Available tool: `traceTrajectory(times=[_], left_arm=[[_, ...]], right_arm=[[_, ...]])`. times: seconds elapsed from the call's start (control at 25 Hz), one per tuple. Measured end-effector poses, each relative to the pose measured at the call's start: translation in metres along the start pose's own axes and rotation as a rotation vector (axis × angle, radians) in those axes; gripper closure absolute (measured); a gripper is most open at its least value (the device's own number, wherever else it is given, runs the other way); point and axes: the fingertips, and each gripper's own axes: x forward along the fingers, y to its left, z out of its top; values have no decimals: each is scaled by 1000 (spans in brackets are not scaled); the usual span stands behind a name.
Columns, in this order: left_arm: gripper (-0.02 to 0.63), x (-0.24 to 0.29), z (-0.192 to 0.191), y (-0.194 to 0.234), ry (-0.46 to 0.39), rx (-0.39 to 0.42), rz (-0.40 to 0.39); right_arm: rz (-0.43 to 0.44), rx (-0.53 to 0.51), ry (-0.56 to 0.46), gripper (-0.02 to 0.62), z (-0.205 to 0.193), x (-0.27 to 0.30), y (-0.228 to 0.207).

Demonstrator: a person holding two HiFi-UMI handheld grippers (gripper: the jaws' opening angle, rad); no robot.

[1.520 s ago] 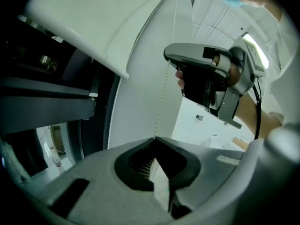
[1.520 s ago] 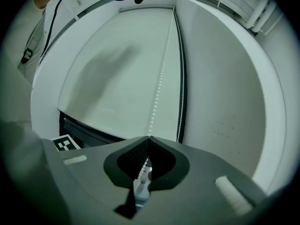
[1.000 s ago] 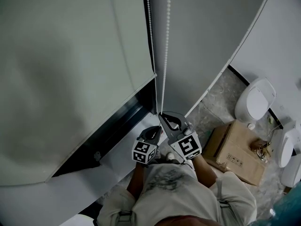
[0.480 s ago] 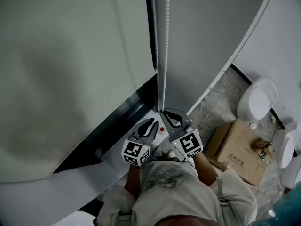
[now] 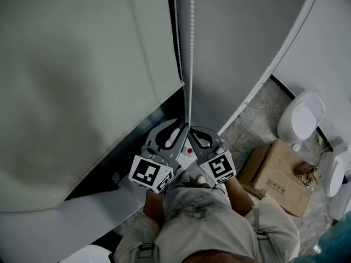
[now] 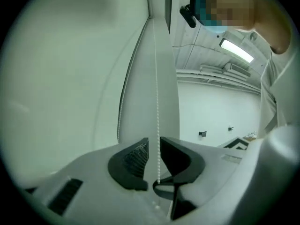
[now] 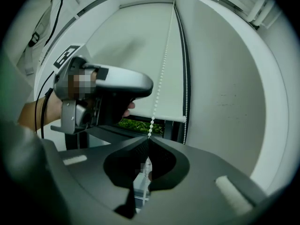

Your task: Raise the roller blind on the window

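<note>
The roller blind (image 5: 82, 92) hangs above and ahead of both grippers, covering most of the window. From the right gripper view its bottom rail (image 7: 164, 117) sits just above the jaw tips, with a strip of greenery (image 7: 138, 124) showing through the glass beneath it. The bead chain (image 5: 191, 48) drops in 2 strands along the blind's right edge, down to the grippers.

The right gripper (image 7: 147, 138) has its jaws pressed together at the tips, pinching 1 strand of the chain, which runs taut upward from the pinch. The second strand hangs free just to that gripper's right, against the dark window frame (image 7: 183, 69).

The left gripper (image 6: 153, 142) sits just to the left of the right one, its tips slightly higher on the chain. Its jaws stand a narrow gap apart. The chain threads down through that gap, nearer the right-hand jaw, and is not clamped.

Nothing stands between either gripper and the chain. Just below and ahead of both lies the pale window sill (image 5: 137, 188). A plain grey wall (image 5: 236, 48) rises to the right of the grippers. Farther right and below, on the speckled floor (image 5: 258, 114), a cardboard box (image 5: 277, 174) lies near the person's right sleeve (image 5: 274, 223), with white ceramic fixtures (image 5: 301, 116) beyond it along the wall.
</note>
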Motion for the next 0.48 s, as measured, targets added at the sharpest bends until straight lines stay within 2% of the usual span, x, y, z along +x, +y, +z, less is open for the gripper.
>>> traceTrajectory(times=[0.36, 0.4, 0.48], left_arm=[[518, 24, 69, -3, -119, 72, -34], [524, 26, 73, -4, -124, 77, -36], [579, 28, 77, -6, -126, 84, -35]], right_arm=[[11, 7, 1, 584, 3, 1, 8], [13, 7, -1, 584, 3, 0, 9], [17, 6, -2, 584, 4, 0, 11]])
